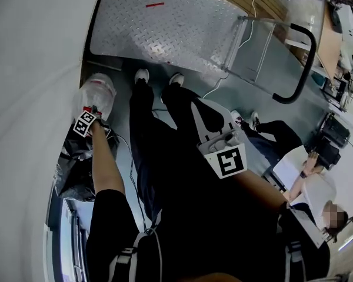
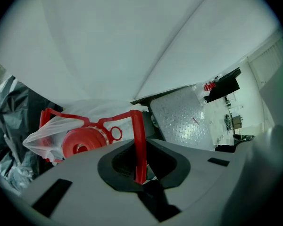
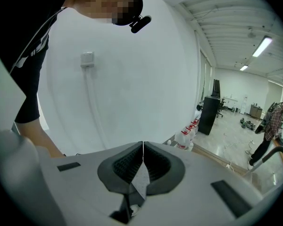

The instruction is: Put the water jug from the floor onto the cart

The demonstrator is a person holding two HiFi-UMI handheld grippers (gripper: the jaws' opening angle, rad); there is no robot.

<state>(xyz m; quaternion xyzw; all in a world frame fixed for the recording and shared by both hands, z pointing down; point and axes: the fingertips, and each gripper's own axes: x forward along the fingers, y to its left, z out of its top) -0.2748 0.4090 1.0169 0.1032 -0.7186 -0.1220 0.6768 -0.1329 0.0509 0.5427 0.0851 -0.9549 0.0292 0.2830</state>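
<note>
left gripper (image 2: 140, 171): jaws clamped on red handle (image 2: 139, 140).
right gripper (image 3: 143, 161): jaws together, nothing held.
water jug (image 1: 97, 93): on grey floor (image 1: 120, 131), against white wall (image 1: 29, 69), beside shoes (image 1: 142, 75).
step: grip made, lift pending.
next move: raise, carry to cart (image 1: 165, 28), set upright.
cart: diamond-plate deck, just past shoes.

water jug (image 2: 82, 142): body mostly behind left gripper (image 2: 141, 149) | cart (image 1: 165, 22): deck cut by top edge

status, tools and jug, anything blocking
Left tool shut on the water jug by its red handle. Right tool shut, empty. Jug by the wall beside the cart, not on it. Black bag alongside.
</note>
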